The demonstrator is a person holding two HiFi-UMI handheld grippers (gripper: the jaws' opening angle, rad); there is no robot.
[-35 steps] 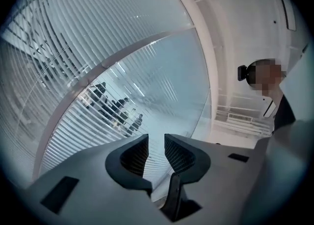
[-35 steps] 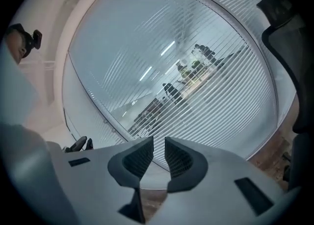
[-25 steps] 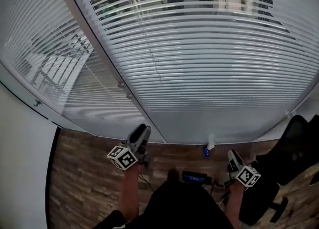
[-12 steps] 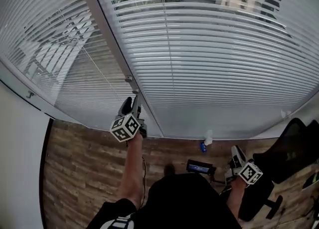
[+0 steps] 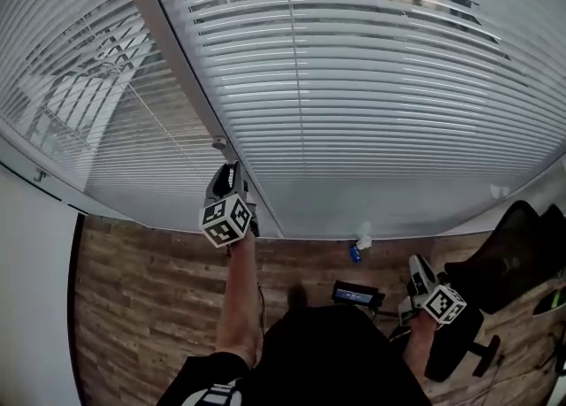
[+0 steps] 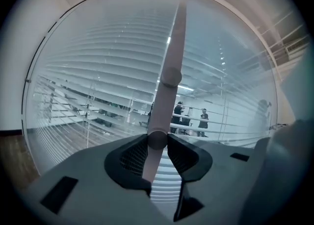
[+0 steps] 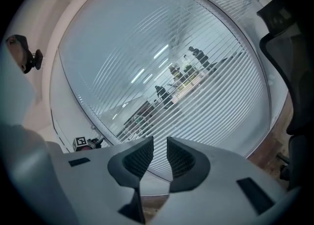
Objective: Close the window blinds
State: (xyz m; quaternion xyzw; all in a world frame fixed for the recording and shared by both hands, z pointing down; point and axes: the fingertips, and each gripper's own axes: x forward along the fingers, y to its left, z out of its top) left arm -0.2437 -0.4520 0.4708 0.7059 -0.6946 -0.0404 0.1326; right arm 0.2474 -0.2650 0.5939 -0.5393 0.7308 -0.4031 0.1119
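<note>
White slatted blinds (image 5: pixel 371 112) cover the big window, their slats partly tilted so people show behind the glass. A pale tilt wand (image 6: pixel 169 72) hangs beside the mullion (image 5: pixel 177 68); its knob (image 5: pixel 218 142) shows just above my left gripper (image 5: pixel 232 170). The jaws of the left gripper (image 6: pixel 157 143) have just been closing and now press on the wand's lower end from both sides. My right gripper (image 5: pixel 414 264) hangs low at the right, away from the blinds. In the right gripper view that gripper (image 7: pixel 160 150) shows a narrow gap with nothing in it.
A second blind (image 5: pixel 80 103) covers the pane left of the mullion. A black office chair (image 5: pixel 522 245) stands at the right. On the wooden floor lie a small white and blue bottle (image 5: pixel 358 245) and a black device (image 5: pixel 356 294). A white wall (image 5: pixel 26 307) borders the left.
My left gripper has risen from near the floor up to the mullion and taken the wand's lower end between its jaws. The right gripper has stayed in place.
</note>
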